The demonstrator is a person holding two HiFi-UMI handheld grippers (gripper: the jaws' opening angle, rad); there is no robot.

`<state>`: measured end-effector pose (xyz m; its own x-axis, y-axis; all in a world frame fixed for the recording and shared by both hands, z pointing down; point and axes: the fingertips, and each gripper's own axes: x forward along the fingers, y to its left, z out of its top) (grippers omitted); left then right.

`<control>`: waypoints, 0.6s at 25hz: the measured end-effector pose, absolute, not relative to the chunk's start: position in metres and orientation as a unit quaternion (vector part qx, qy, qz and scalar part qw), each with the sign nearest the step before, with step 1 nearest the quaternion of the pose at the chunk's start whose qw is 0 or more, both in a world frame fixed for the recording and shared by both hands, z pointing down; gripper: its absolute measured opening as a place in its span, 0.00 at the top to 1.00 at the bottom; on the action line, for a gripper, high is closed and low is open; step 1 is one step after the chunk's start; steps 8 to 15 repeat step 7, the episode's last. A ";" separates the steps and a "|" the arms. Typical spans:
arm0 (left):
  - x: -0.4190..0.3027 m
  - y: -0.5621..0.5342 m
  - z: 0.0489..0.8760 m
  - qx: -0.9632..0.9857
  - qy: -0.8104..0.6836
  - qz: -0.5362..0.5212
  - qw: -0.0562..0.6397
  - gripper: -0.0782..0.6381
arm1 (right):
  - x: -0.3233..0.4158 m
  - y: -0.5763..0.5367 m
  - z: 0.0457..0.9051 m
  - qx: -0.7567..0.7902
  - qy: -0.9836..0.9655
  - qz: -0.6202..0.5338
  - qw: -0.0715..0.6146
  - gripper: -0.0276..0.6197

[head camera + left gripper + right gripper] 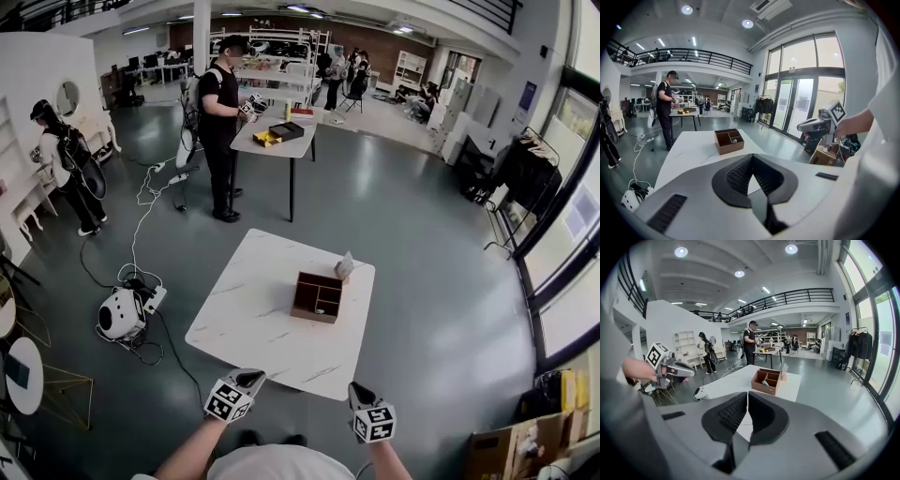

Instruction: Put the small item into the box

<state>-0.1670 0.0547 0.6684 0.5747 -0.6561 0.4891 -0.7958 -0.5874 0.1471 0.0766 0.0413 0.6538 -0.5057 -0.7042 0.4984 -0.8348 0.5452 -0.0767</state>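
Your left gripper (251, 379), right gripper (360, 390): both pinched shut, holding nothing. Small item (765, 382) sits inside brown box (317, 296) on white table (253, 309).

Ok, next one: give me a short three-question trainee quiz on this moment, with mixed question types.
1. True or false: the left gripper holds the small item.
2. Multiple choice: the wooden box stands A) on the floor, B) on the white table, C) on a chair.
3. Fill in: the jaws of the right gripper are ____, with nothing between them.

Key: 1 false, the item lies in a compartment of the box; 2 B; 3 shut.
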 end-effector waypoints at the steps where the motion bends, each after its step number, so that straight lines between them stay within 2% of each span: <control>1: -0.167 0.053 0.669 0.870 -0.417 0.195 0.179 0.87 | 0.076 0.041 0.653 0.451 -0.853 0.156 0.210 0.91; 15: -0.165 0.048 0.669 0.871 -0.413 0.196 0.181 0.87 | 0.076 0.038 0.650 0.447 -0.854 0.159 0.212 0.91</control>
